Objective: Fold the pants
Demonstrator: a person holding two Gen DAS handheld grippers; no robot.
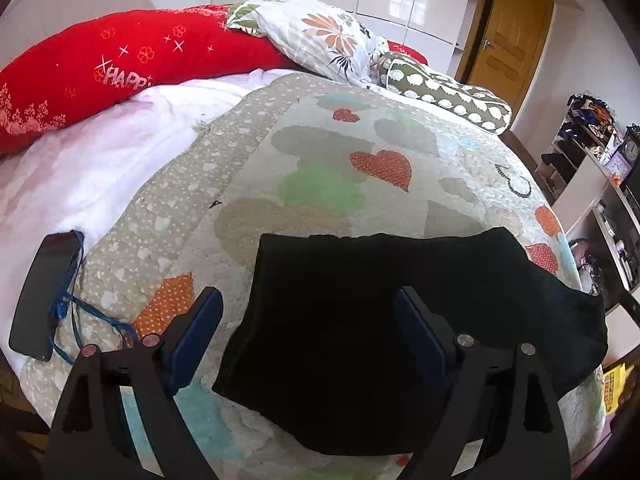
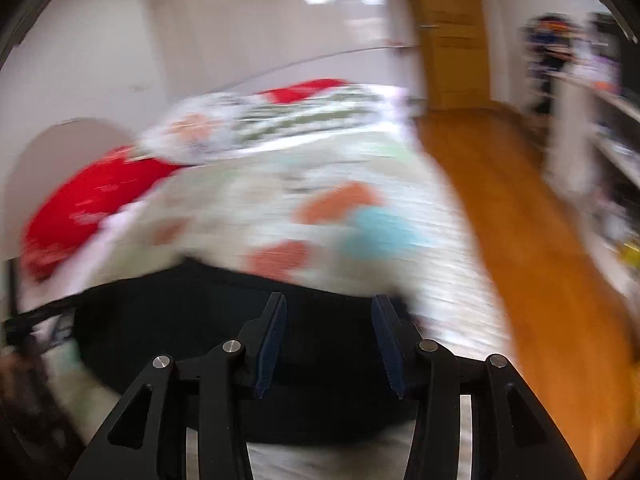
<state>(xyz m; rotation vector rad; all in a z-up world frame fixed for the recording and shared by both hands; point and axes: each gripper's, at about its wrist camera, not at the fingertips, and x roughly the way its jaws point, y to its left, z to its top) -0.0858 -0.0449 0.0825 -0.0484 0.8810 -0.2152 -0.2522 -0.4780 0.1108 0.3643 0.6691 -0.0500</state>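
Fingers of the left gripper (image 1: pixel 308 344) stand spread wide, and we find nothing pinched between them. The pants (image 1: pixel 400 336), black and folded into a compact slab, lie on the heart-patterned quilt (image 1: pixel 320 152) and fill most of the gap between these fingers. The right-hand finger sits over the black cloth; the left-hand finger hangs over bare quilt just outside the slab's near-left edge. We cannot tell whether either pad touches fabric.

The right gripper (image 2: pixel 330 340) is likewise open, its jaws moderately apart and holding nothing. The pants (image 2: pixel 192 328) lie beneath and between its fingers, spreading away to the left of them.

The right wrist view is heavily smeared, so folds, seams and edges there are unreadable. In the left wrist view the cloth is so dark that we make out no waistband, leg or layer count. The near edge of the slab is hidden behind the gripper body.

The slab's long axis runs across the left fingers, from left to right. Its far-right end droops toward the quilt's edge. Which end is the waist we cannot determine.

A phone (image 1: pixel 42 296) with a blue cord (image 1: pixel 76 312) lies well to the left of the left fingers.
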